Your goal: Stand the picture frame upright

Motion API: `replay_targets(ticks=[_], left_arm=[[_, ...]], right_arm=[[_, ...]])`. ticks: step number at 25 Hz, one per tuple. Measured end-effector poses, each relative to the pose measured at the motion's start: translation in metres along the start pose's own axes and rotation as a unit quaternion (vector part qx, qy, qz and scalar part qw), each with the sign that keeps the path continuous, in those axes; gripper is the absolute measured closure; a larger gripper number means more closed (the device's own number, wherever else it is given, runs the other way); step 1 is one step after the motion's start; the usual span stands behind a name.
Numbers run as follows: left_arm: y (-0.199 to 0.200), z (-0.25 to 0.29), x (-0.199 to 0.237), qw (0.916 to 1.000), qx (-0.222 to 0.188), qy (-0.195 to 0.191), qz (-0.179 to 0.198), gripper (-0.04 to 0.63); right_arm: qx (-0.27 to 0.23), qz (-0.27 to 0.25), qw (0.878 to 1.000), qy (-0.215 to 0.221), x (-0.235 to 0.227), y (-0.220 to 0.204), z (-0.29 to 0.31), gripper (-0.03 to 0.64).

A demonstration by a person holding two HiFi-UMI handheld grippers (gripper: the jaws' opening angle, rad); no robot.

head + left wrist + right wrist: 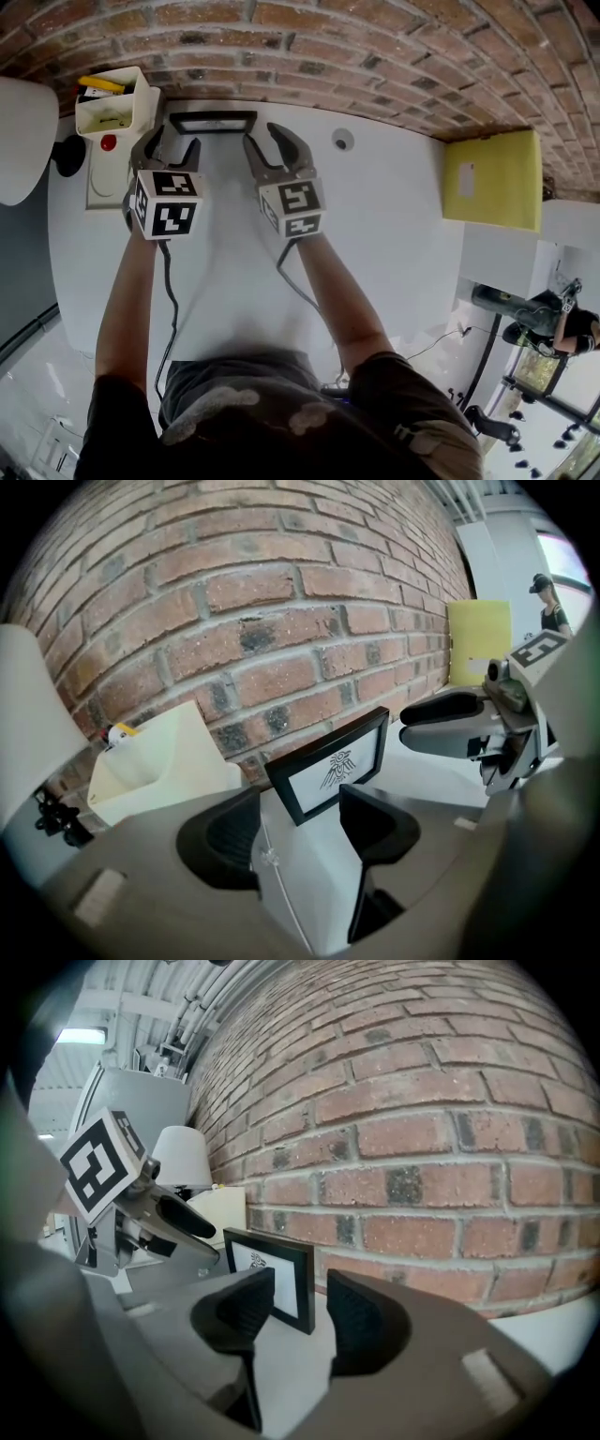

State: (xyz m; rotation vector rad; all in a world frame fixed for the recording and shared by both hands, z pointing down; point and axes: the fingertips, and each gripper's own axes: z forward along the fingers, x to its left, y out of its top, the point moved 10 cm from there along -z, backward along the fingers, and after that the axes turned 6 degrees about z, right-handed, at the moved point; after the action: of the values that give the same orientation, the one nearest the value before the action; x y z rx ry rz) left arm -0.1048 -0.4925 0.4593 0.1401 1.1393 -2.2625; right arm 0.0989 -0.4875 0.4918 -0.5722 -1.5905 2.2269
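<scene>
The black picture frame (213,121) stands upright on the white table (375,234), close to the brick wall; its white print with a small bird figure shows in the left gripper view (331,764) and its right end in the right gripper view (273,1274). My left gripper (174,150) sits just in front of the frame's left end, open, nothing between its fingers (225,838). My right gripper (274,145) is at the frame's right end, also open, its fingers (361,1320) apart from the frame. Neither gripper touches the frame.
A cream plastic bin (113,100) with yellow items stands left of the frame by the wall. A white lamp shade (21,136) is at far left. A yellow box (493,178) sits at the table's right. A small round disc (343,141) lies near the wall.
</scene>
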Motion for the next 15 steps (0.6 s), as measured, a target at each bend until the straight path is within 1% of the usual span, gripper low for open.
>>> replay_targets(ticks=[4,10,15], left_arm=[[-0.004,-0.027,-0.004,0.9996,-0.027,-0.01,0.004,0.307],[-0.015,-0.088,0.0,0.9976,-0.065,-0.022,0.01,0.305],[-0.032,-0.137,0.012,0.9952,-0.093,-0.028,0.009,0.305]], right_arm=[[-0.016,-0.008,0.999,-0.026,0.008,0.013,-0.026,0.437],[-0.033,-0.024,0.998,-0.055,0.042,0.034,-0.076,0.437],[-0.05,-0.011,0.995,-0.081,0.079,0.048,-0.109,0.437]])
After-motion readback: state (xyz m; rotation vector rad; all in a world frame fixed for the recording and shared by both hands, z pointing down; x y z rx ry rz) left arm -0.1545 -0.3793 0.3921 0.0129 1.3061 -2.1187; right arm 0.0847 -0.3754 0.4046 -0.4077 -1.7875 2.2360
